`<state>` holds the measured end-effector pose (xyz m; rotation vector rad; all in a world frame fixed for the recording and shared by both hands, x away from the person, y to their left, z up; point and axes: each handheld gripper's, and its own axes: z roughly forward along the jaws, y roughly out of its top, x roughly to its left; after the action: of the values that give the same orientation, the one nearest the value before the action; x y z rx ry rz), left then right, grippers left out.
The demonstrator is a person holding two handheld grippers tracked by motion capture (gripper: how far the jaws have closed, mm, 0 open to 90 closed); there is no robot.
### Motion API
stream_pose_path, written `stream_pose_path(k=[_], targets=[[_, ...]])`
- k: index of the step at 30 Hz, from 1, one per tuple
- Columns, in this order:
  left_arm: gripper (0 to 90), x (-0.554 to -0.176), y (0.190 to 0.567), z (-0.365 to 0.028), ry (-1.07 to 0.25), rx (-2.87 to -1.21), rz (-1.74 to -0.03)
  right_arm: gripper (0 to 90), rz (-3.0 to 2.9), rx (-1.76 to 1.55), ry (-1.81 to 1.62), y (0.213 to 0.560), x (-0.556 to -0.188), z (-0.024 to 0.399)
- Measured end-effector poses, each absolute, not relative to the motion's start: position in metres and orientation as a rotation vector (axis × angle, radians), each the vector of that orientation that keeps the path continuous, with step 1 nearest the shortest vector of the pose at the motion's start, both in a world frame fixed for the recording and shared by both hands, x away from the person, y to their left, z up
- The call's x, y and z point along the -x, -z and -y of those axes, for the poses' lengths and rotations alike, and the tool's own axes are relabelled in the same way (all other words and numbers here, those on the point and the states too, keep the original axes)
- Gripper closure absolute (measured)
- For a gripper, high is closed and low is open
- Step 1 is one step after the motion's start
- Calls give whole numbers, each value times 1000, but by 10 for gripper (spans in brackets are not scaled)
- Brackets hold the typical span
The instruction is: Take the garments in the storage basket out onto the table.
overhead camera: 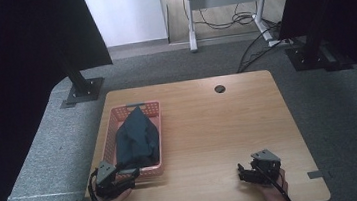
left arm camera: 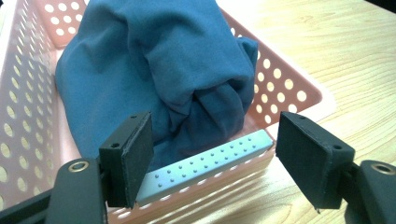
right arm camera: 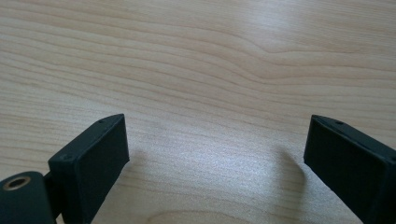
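Note:
A pink perforated basket point(overhead camera: 116, 118) stands at the left of the wooden table, with a dark blue cloth point(overhead camera: 137, 136) heaped in it. In the left gripper view the same cloth point(left arm camera: 159, 70) bulges above the basket's near rim, which carries a grey handle strip point(left arm camera: 205, 164). My left gripper point(overhead camera: 123, 179) sits at the basket's near end, jaws open, with the rim in front of them and nothing pinched; in its own view the left gripper point(left arm camera: 215, 154) looks over that rim. My right gripper point(overhead camera: 245, 172) rests low over bare wood at the front right, open and empty, as the right gripper point(right arm camera: 215, 158) view confirms.
The table point(overhead camera: 209, 127) has a round cable hole point(overhead camera: 220, 88) near its far edge. Black stand bases point(overhead camera: 84, 92) sit on the grey carpet beyond the table's far corners, and a desk frame with cables point(overhead camera: 227, 5) stands farther back.

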<state>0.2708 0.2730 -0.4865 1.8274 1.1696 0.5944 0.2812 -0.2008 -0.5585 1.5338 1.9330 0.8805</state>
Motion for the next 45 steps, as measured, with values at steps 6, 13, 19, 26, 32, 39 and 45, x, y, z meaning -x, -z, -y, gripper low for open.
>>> stream_pose_path(k=[6, 13, 19, 26, 32, 39, 45], targets=[[280, -268, 486, -275, -589, -1826, -1154, 66, -1996, -1480, -882, 559, -282, 200], [280, -268, 485, -276, -591, -1825, -1156, 66, -2023, -1469, -875, 559, -284, 199], [281, -267, 485, -275, -595, -1827, -1154, 67, -2026, -1477, -879, 560, -284, 199], [281, -267, 484, -273, -601, -1839, -1150, 66, -2036, -1483, -888, 560, -285, 199], [282, -268, 485, -273, -600, -1836, -1155, 66, -2037, -1487, -890, 560, -286, 199], [282, -270, 485, -271, -595, -1839, -1159, 67, -2040, -1484, -892, 560, -285, 199], [282, -272, 482, -270, -597, -1837, -1161, 69, -2040, -1484, -893, 560, -285, 199]])
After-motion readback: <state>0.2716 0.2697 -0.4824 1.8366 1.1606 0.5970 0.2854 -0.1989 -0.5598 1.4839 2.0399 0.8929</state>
